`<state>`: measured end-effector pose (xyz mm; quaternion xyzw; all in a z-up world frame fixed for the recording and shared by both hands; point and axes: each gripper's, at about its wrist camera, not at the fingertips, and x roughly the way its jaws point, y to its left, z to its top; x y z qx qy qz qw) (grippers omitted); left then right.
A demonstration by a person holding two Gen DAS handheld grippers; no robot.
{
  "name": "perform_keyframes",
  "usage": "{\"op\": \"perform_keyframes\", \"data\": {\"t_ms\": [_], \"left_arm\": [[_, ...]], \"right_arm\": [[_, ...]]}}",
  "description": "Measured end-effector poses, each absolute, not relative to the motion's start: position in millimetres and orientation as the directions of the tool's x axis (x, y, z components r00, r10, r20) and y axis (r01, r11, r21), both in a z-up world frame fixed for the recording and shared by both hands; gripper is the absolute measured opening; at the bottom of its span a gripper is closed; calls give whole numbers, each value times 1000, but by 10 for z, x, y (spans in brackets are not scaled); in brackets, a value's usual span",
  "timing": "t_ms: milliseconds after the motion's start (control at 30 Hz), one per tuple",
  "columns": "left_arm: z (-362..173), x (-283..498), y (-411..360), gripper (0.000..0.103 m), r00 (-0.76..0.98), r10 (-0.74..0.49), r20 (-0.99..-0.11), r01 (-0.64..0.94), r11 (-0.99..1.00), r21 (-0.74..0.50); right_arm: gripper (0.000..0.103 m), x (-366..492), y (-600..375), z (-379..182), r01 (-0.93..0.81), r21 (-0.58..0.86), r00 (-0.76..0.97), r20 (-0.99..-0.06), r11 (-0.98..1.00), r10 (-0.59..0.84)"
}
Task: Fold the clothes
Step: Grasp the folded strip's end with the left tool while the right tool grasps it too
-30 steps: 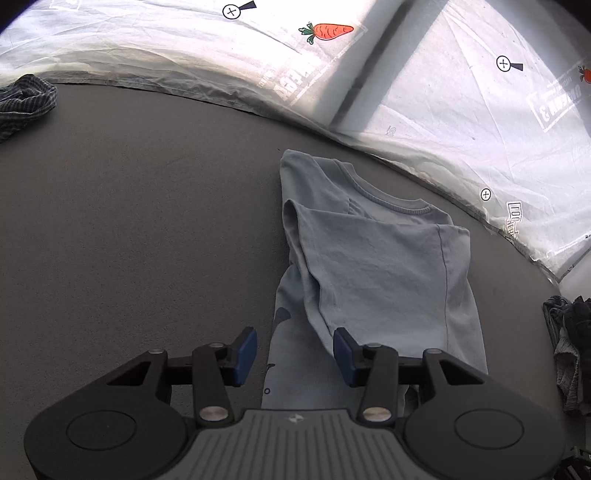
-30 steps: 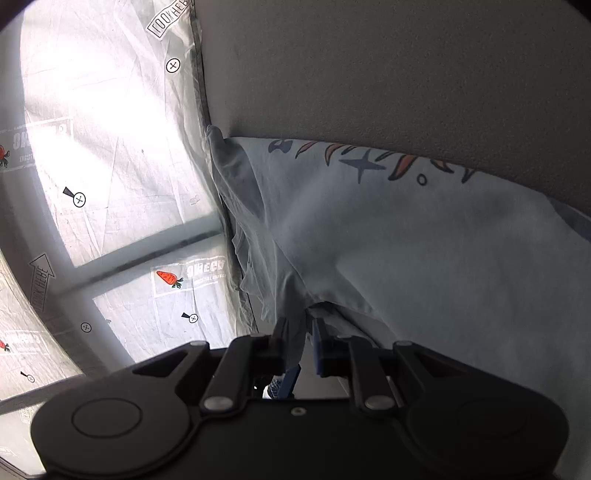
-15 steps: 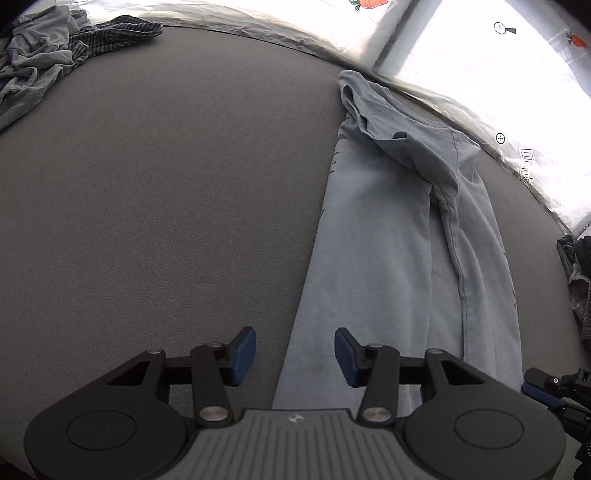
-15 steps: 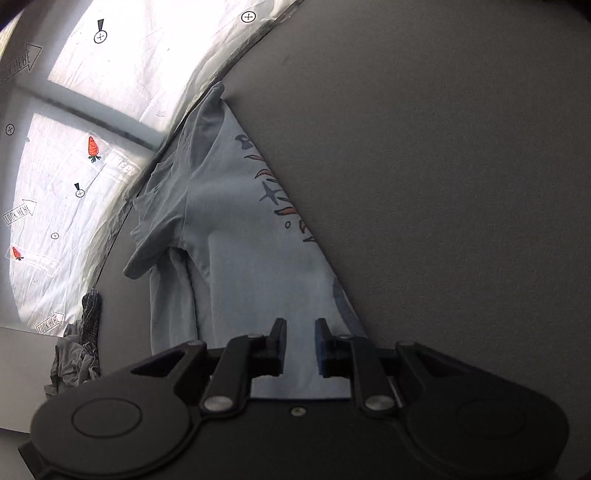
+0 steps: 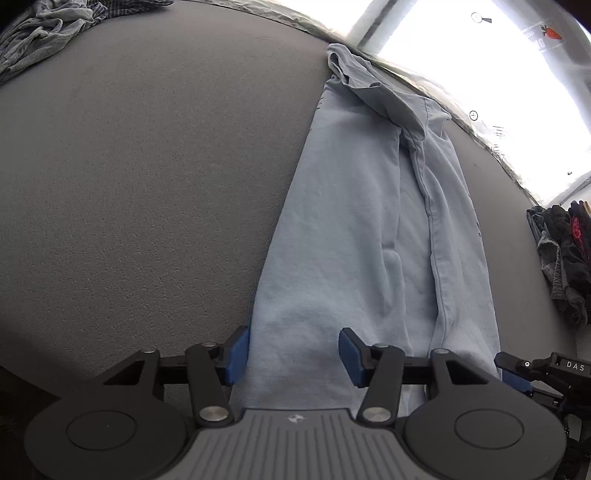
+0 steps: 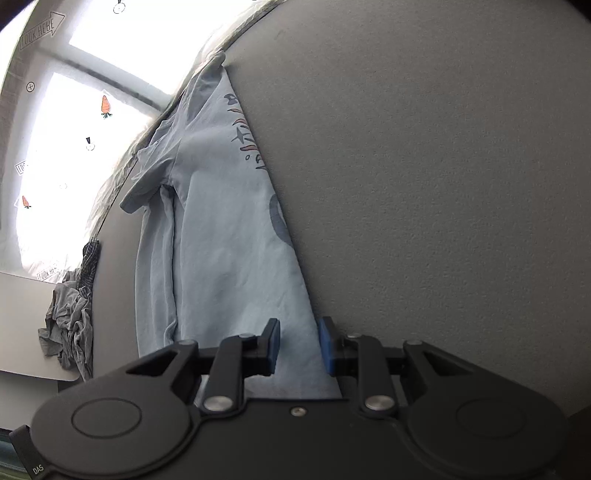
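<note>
A light blue T-shirt (image 5: 362, 229) lies on the grey table (image 5: 147, 184), folded lengthwise into a long strip, with one sleeve folded on top at the far end. My left gripper (image 5: 293, 350) is open low over the near hem, its fingers astride the strip's left edge. In the right wrist view the shirt (image 6: 229, 229) shows a dark print along its right edge. My right gripper (image 6: 299, 345) is open over the near hem at that edge, with cloth showing between the fingers. The right gripper (image 5: 532, 373) also shows beside the hem in the left wrist view.
A crumpled grey and striped clothes pile (image 5: 44, 29) sits at the table's far left; in the right wrist view it (image 6: 70, 317) hangs over the table edge. Dark garments (image 5: 565, 251) lie at the right. Bright plastic sheeting (image 6: 74, 147) with carrot marks lies beyond the table.
My right gripper let go of the shirt fabric it was shut on. Both grippers drew back from the collar end to the near hem. The left gripper stayed open.
</note>
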<state>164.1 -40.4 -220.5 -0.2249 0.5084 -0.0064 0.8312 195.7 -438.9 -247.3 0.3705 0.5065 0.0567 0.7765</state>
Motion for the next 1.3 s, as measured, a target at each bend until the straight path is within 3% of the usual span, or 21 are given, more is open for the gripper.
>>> {"op": "perform_keyframes", "data": {"t_ms": [233, 600, 1000, 1100, 1233, 1300], "left_arm": [[-2219, 1440, -296, 54, 454, -316, -833, -223, 865, -449], [-2258, 1381, -234, 54, 366, -357, -860, -239, 857, -457], [-2408, 1517, -456, 51, 204, -296, -933, -179, 926, -333], [-2412, 1529, -461, 44, 196, -298, -934, -172, 927, -332], [-2405, 1545, -431, 26, 176, -314, -933, -162, 926, -342], [-2402, 1545, -414, 17, 176, -331, -927, -170, 918, -359]], "right_arm": [[25, 1745, -4464, -2570, 300, 689, 443, -713, 660, 544], [25, 1559, -4486, -2565, 307, 694, 401, -715, 651, 573], [25, 1533, -4512, -2564, 342, 679, 347, -734, 650, 584], [26, 1566, -4478, -2541, 313, 662, 324, -749, 682, 578], [29, 1608, -4393, -2490, 235, 638, 301, -765, 733, 570], [24, 1631, -4354, -2480, 195, 630, 290, -769, 752, 570]]}}
